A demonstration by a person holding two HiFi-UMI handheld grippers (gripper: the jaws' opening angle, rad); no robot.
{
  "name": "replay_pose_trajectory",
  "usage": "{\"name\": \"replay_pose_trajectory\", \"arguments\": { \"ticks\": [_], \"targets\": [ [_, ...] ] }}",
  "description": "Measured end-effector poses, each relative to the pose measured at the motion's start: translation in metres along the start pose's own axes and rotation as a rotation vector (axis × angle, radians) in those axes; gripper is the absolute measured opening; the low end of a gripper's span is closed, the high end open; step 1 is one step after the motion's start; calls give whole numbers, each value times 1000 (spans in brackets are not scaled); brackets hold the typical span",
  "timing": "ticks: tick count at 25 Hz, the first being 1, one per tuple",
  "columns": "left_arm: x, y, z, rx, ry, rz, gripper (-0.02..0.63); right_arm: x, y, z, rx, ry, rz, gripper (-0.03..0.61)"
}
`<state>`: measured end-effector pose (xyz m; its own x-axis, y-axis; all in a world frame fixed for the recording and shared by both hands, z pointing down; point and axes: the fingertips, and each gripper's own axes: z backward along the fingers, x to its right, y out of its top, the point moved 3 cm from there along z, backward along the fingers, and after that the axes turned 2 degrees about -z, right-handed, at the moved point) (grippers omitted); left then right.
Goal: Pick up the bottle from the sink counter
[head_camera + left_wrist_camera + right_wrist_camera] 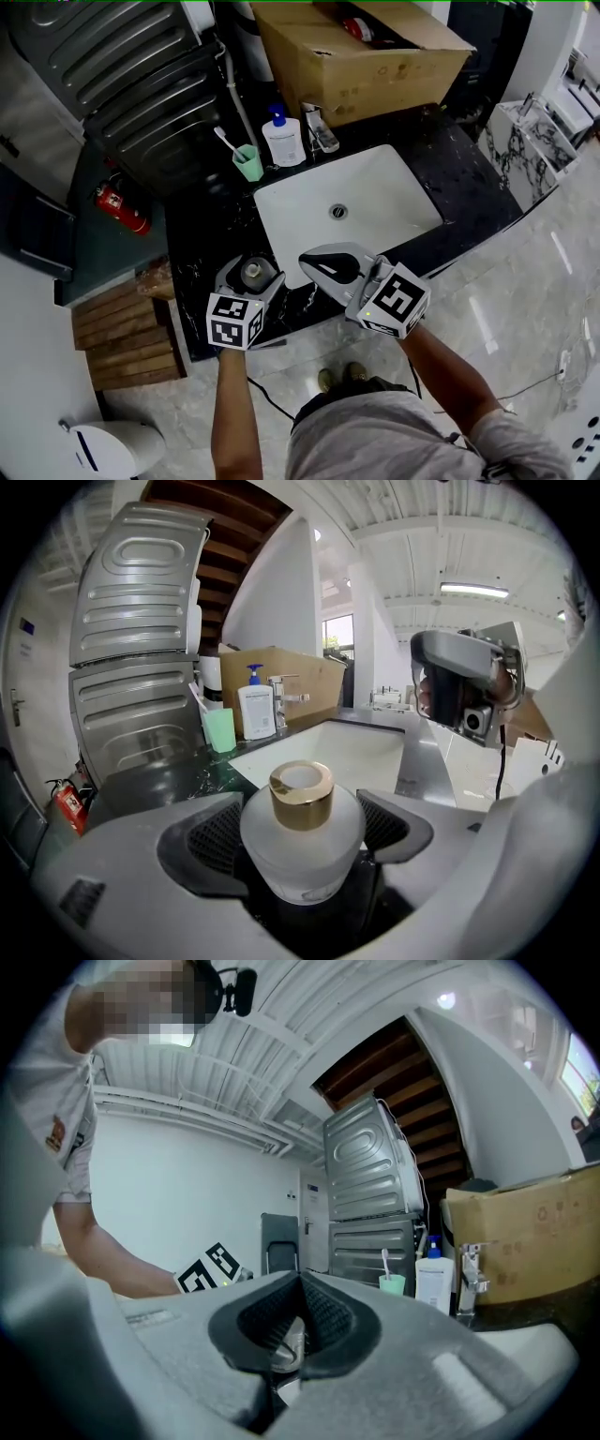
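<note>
A frosted round bottle [253,273] with a gold cap stands on the black sink counter [211,234], near its front edge and left of the basin. My left gripper [251,278] surrounds it, jaws spread wide on either side. In the left gripper view the bottle [302,846] fills the gap of the left gripper [302,808], and the pads sit close beside its body without clearly pressing it. My right gripper [323,265] hovers over the basin's front left corner, jaws together and empty. The right gripper [300,1283] points toward the left one.
The white sink basin [375,197] lies right of the bottle. Behind it stand a faucet [319,127], a soap dispenser [283,136] and a green cup with a toothbrush [248,162]. A cardboard box [361,56] sits at the back, and a fire extinguisher [122,208] is at the left.
</note>
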<state>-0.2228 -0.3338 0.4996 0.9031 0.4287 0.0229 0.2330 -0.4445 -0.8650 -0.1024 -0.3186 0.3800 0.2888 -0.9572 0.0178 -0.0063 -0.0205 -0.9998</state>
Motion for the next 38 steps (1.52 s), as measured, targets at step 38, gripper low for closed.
{"name": "replay_pose_trajectory", "arguments": {
  "ticks": [38],
  "targets": [
    [11, 29, 22, 73, -16, -15, 330, 3, -6, 8, -7, -60, -21, 2]
  ]
}}
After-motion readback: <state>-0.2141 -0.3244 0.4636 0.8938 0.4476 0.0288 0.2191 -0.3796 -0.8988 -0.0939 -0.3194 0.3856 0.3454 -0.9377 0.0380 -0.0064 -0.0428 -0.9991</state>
